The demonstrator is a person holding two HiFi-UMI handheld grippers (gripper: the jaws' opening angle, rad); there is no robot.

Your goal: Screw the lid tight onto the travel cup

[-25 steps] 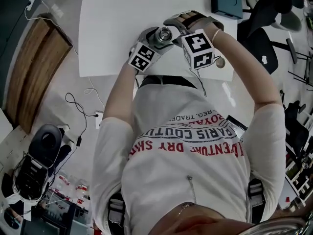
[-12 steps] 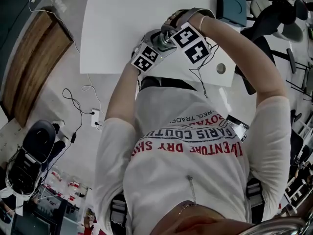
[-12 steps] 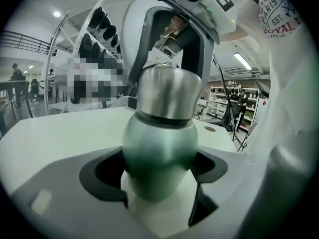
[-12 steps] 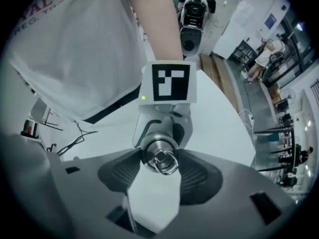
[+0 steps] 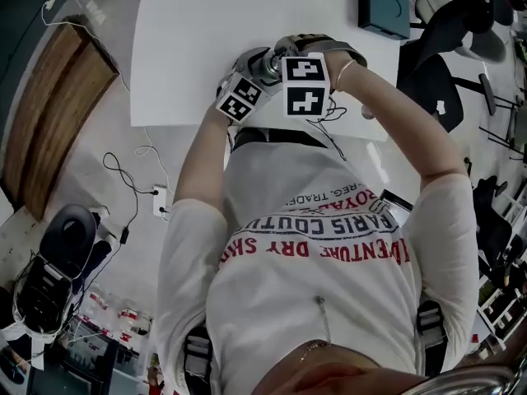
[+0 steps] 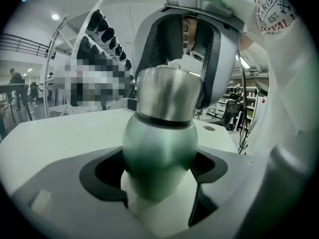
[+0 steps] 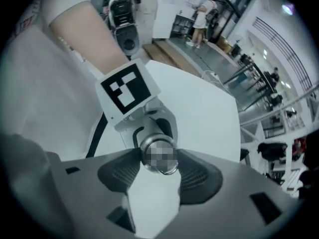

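My left gripper (image 6: 158, 176) clamping the cup (image 6: 159, 138), my right gripper (image 7: 159, 171) with jaws just closed onto its lid (image 7: 159, 155), over white table (image 5: 214, 48).

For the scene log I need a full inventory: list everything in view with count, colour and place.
travel cup: one, green, by the table's near edge, between the two grippers
lid: one, silver, on top of the travel cup
table: one, white, in front of the person
box: one, dark, far right part of the table
office chair: at least one, black, right of the table
wooden board: one, brown, on the floor left of the table
left gripper: one, grey, shut on the travel cup's body
right gripper: one, grey, above the cup; its jaws have just been closing and now grip the lid
shirt: one, white with print, on the person
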